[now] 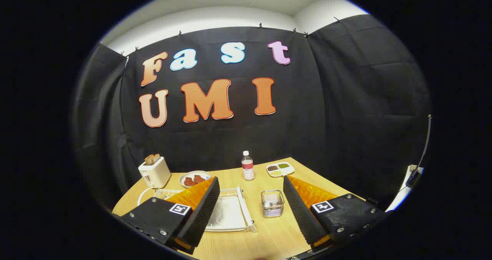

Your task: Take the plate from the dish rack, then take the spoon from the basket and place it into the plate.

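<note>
My gripper [251, 198] hangs open above the wooden table [284, 233], with nothing between its fingers. A white dish rack [243, 206] lies just ahead, partly behind the left finger [203, 210]. A white plate [228, 214] rests in it. Between the fingers, closer to the right one, stands a small wire basket [272, 203] with a spoon [269, 205] inside, its shape hard to make out.
A white toaster [155, 171] with bread stands at the table's far left. Next to it is a plate of reddish food [194, 179]. A small bottle [248, 166] and a divided tray of grains [280, 169] sit at the back. Black cloth walls the booth.
</note>
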{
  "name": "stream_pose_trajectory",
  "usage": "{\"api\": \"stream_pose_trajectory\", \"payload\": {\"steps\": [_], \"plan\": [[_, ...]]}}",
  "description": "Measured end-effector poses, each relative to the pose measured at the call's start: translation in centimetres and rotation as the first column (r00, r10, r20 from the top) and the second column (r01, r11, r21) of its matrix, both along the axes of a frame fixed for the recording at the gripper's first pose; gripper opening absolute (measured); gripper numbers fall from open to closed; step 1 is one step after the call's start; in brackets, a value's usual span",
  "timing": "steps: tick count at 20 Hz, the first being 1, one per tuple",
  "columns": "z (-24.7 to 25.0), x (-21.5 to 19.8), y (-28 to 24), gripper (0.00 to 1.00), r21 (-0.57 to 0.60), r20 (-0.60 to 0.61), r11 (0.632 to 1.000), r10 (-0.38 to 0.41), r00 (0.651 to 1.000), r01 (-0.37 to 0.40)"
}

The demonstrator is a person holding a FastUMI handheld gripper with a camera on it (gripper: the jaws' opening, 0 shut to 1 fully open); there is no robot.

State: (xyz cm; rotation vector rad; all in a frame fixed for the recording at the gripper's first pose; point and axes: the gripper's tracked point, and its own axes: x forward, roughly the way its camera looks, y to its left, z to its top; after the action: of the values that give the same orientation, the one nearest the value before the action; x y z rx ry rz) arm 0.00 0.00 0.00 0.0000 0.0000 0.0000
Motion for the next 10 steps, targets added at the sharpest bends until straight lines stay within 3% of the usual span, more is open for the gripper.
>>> {"api": "stream_pose_trajectory", "payload": {"steps": [10], "plan": [[0.8, -1.2, 2.1, 0.99, -0.041, -0.008, 0.999, 0.025, 1.000, -0.026]]}}
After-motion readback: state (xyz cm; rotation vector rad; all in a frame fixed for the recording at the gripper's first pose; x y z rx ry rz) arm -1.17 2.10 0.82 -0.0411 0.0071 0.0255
